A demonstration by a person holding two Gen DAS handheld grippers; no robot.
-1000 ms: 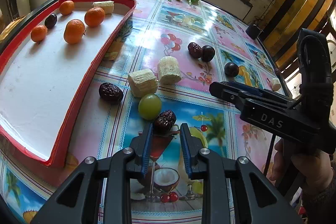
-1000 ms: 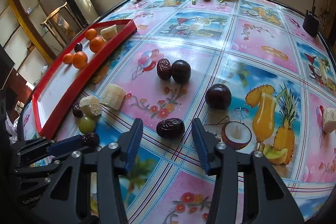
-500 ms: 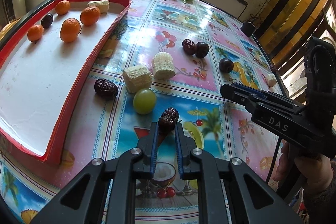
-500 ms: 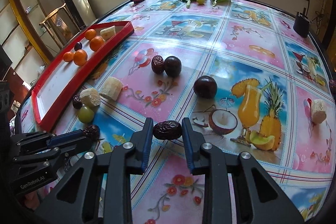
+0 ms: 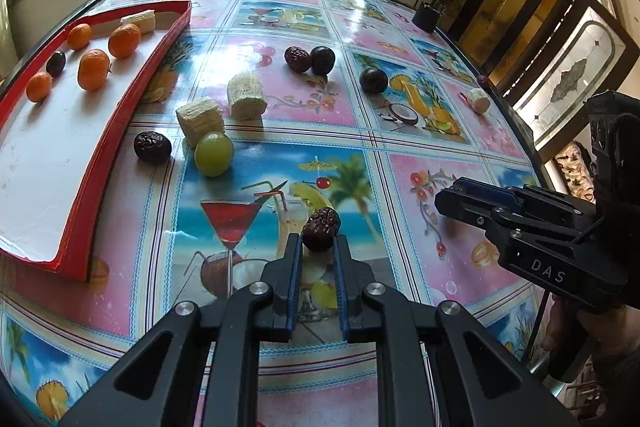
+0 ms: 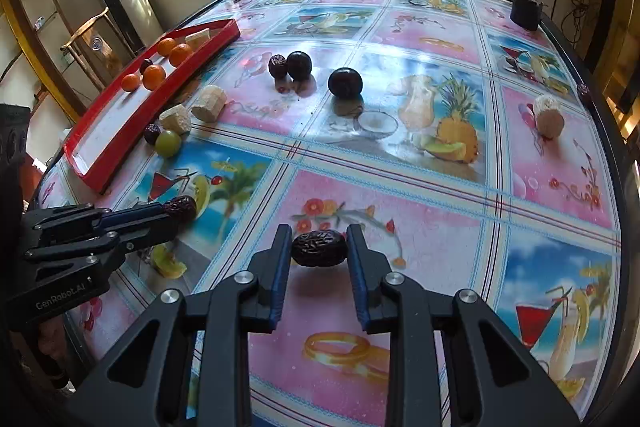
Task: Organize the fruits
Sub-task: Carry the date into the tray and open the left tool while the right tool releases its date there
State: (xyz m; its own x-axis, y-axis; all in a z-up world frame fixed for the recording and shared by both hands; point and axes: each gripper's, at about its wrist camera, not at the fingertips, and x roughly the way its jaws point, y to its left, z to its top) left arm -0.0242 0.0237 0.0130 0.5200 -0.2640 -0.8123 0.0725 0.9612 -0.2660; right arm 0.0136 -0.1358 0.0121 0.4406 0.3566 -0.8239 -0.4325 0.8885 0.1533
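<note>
Left gripper (image 5: 316, 247) is clamped on a wrinkled red date (image 5: 321, 229), pinched at the fingertips and lifted off the table (image 5: 420, 155); in the right wrist view the same date (image 6: 181, 207) sits at the tip of the left tool above the cocktail panel near the table's near edge. One second ago this date lay on the cloth between parted fingers; half a second ago the fingers had closed on it.

Right gripper (image 6: 318, 249) is clamped on a second date (image 6: 319, 248), held crosswise between the blue pads, its shadow on the pink panel below. One second ago the fingers stood wide on either side of it; now it is raised.

On the table, unchanged: a third date (image 5: 152, 147) just beside the red tray's (image 5: 132, 99) long rim, a green grape (image 5: 214, 154) touching a pale cut piece (image 5: 200, 115), a second cut piece (image 5: 246, 96) next to it. Toward the middle, a date and dark plum (image 5: 323, 60) touch; another plum (image 5: 373, 80) lies apart; a pale piece (image 5: 479, 100) near the right edge.

In the tray's far end: four oranges (image 5: 93, 69), one dark plum (image 5: 55, 63), one pale piece (image 5: 140, 21).
</note>
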